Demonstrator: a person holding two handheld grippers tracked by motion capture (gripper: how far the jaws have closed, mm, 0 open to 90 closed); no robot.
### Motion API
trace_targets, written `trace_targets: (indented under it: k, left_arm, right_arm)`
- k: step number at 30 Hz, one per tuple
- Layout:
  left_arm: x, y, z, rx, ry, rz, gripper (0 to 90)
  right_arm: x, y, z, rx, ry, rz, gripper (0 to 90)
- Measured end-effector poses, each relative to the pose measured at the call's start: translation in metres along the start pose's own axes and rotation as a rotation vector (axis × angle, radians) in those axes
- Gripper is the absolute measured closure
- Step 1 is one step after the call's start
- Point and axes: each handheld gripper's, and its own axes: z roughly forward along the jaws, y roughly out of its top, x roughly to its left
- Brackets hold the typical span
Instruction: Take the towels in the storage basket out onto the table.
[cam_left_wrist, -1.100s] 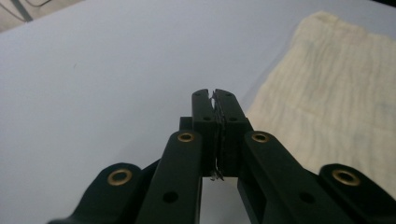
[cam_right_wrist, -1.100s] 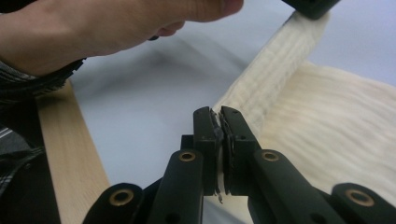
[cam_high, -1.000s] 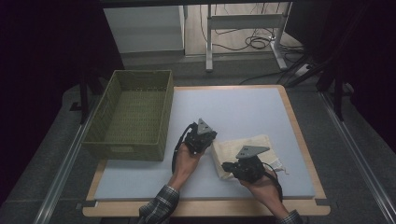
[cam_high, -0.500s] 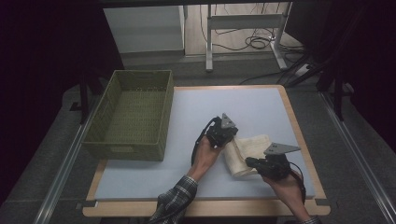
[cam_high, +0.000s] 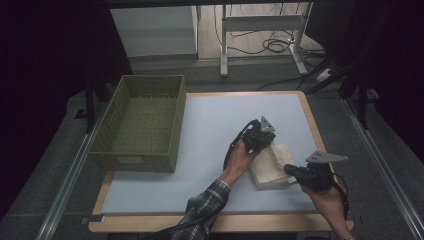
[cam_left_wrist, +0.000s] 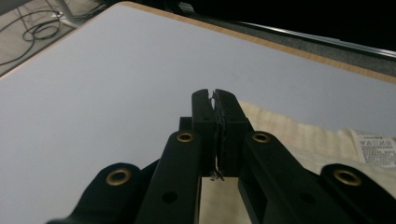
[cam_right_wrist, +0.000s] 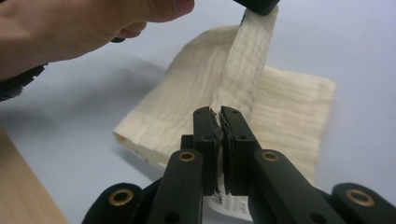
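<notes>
High view, left to right: a green wicker basket (cam_high: 140, 120) sat at centre left of the bench (cam_high: 210, 120); the left tongs (cam_high: 264, 136) and right tongs (cam_high: 292, 171) each pinched the cream cloth (cam_high: 270, 165) at lower right, jaws clamped together.

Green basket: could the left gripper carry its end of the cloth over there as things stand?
Probably yes. The left gripper is shut on the cream cloth, and only bare table top lies between it and the green basket. However, the right gripper also clamps the cloth.
</notes>
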Motion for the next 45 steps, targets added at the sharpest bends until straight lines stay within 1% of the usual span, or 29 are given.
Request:
trace_targets:
  k: [5,6,9,11,12,13,14,16,17,18,19,22,26,28,31,32,35,38,40,43,45]
  left_arm:
    - [-0.005,0.003,0.019,0.022,-0.015,0.009,87.8]
    - [-0.005,0.003,0.022,0.032,-0.016,0.013,87.8]
    - [-0.006,0.0,0.031,0.05,-0.015,0.009,87.5]
    - [-0.006,-0.002,0.035,0.046,-0.021,-0.004,86.6]
    - [-0.006,-0.002,0.036,0.043,-0.026,-0.013,83.5]
    - [-0.005,-0.002,0.036,0.037,-0.035,-0.023,77.1]
    - [-0.005,-0.003,0.035,0.025,-0.044,-0.042,71.4]
    - [-0.003,-0.002,0.033,0.008,-0.054,-0.069,63.4]
    - [-0.002,-0.002,0.031,0.01,-0.057,-0.072,60.7]
    - [-0.001,-0.003,0.03,0.003,-0.061,-0.088,58.8]
    - [0.001,-0.004,0.028,0.011,-0.065,-0.087,56.4]
    - [0.003,-0.007,0.022,0.013,-0.052,-0.097,52.3]
    - [0.008,-0.016,0.012,0.051,-0.031,-0.075,49.2]
    - [0.01,-0.02,0.005,0.07,-0.011,-0.058,47.7]
    - [0.015,-0.027,-0.006,0.075,0.0,-0.07,46.6]
    - [0.017,-0.029,-0.01,0.075,0.003,-0.075,46.1]
    - [0.022,-0.036,-0.02,0.079,0.006,-0.09,44.4]
    - [0.025,-0.044,-0.027,0.09,0.015,-0.097,42.8]
    - [0.027,-0.049,-0.03,0.095,0.02,-0.099,41.9]
    - [0.031,-0.056,-0.034,0.102,0.026,-0.113,40.6]
    - [0.034,-0.06,-0.036,0.103,0.03,-0.123,40.1]
  right_arm:
    - [-0.012,-0.01,0.002,0.022,-0.031,0.024,85.2]
    - [-0.013,-0.012,0.003,0.024,-0.031,0.033,85.1]
    - [-0.02,-0.019,0.007,0.038,-0.039,0.053,84.9]
    - [-0.023,-0.022,0.01,0.043,-0.043,0.065,84.6]
    - [-0.025,-0.024,0.012,0.047,-0.049,0.067,84.5]
    - [-0.026,-0.025,0.013,0.052,-0.051,0.07,84.3]
    - [-0.026,-0.026,0.014,0.055,-0.052,0.073,84.0]
    - [-0.028,-0.028,0.014,0.064,-0.055,0.076,83.0]
    - [-0.028,-0.029,0.014,0.065,-0.062,0.073,82.3]
    - [-0.029,-0.029,0.013,0.064,-0.066,0.074,81.3]
    - [-0.03,-0.03,0.012,0.065,-0.075,0.073,80.0]
    - [-0.033,-0.033,0.006,0.072,-0.102,0.068,76.9]
    - [-0.037,-0.038,-0.004,0.08,-0.132,0.076,72.9]
    - [-0.039,-0.039,-0.01,0.081,-0.152,0.075,70.3]
    - [-0.04,-0.035,-0.016,0.068,-0.178,0.07,65.7]
    - [-0.039,-0.033,-0.016,0.061,-0.175,0.073,63.7]
    - [-0.036,-0.023,-0.009,0.062,-0.169,0.066,56.9]
    - [-0.033,-0.019,0.007,0.093,-0.175,0.057,49.2]
    - [-0.034,-0.02,0.016,0.114,-0.19,0.063,46.9]
    - [-0.038,-0.024,0.024,0.149,-0.211,0.082,44.1]
    - [-0.039,-0.028,0.024,0.157,-0.204,0.099,43.3]
